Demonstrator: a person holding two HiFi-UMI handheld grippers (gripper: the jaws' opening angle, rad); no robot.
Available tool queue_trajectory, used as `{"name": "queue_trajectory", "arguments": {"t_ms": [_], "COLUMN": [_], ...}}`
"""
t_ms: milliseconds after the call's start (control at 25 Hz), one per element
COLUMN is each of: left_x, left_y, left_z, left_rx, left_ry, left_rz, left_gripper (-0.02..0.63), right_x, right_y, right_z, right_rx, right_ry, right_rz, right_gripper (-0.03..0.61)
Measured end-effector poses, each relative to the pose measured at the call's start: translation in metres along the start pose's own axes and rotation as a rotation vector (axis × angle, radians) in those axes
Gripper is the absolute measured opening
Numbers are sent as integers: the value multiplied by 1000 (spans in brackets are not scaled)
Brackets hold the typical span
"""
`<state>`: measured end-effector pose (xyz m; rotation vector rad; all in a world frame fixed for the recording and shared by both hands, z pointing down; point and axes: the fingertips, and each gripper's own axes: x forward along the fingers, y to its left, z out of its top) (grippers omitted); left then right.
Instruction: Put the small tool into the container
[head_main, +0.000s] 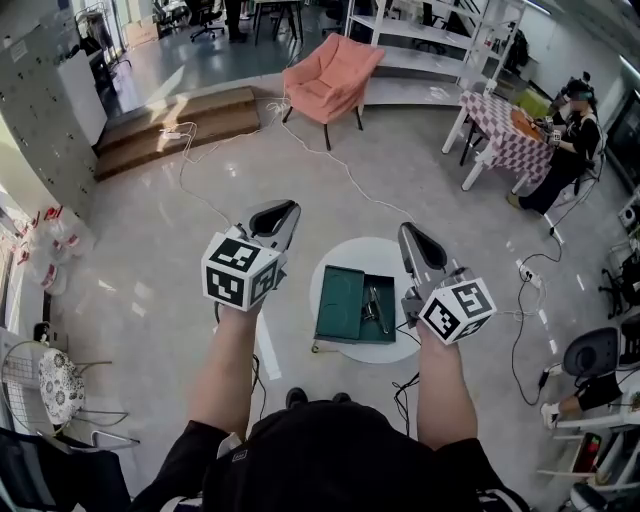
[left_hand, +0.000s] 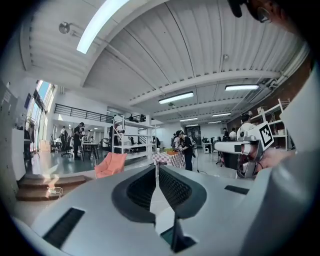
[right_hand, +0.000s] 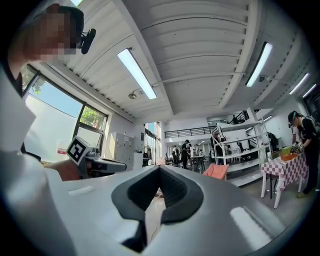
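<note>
The small grey metal tool (head_main: 375, 305) lies inside the dark green flat container (head_main: 340, 300), in its right half; the container is open and lies on the round white surface (head_main: 360, 255). The right hand-held gripper (head_main: 408, 232) is held just at the right edge of this surface and does not touch the container. In the right gripper view its jaws are clenched together at the tips, with nothing between them (right_hand: 160, 169). The left hand-held gripper (head_main: 285, 208) is held to the left of the surface, over the shiny floor (head_main: 150, 230). Its jaws are also pressed together and empty in the left gripper view (left_hand: 156, 167). Both point forward, away from the person. Farther behind stands a salmon-pink armchair (head_main: 330, 75).
</note>
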<state>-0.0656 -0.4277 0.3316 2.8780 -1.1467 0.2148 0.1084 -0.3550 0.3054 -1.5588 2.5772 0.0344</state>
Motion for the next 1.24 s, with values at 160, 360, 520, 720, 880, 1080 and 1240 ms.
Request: {"name": "queue_trajectory", "arguments": {"t_ms": [160, 360, 520, 720, 880, 1080, 1240], "left_x": [0, 4, 12, 13, 15, 23, 28], "left_y": [2, -1, -10, -7, -9, -14, -18], "left_z": [-20, -28, -19, -20, -15, -17, -19], "left_rx": [-37, -60, -62, -69, -69, -63, -60], "left_ry": [22, 30, 16, 17, 9, 24, 37], "left_rz": [-21, -42, -37, -21, -16, -22, -28], "left_gripper": [25, 25, 25, 25, 25, 25, 25], "right_x": [-10, -15, -21, -16, -11, -9, -11], "right_y": [5, 6, -7, -12, -14, -19, -23], "right_z": [3, -6, -9, -9, -9, -14, -17], "right_rx": [0, 0, 6, 8, 11, 23, 30], "right_ry": [-10, 11, 24, 22, 24, 31, 35], "right_rz": [-1, -6, -4, 14, 36, 48, 50], "right_gripper": [8, 8, 8, 8, 8, 8, 8]}}
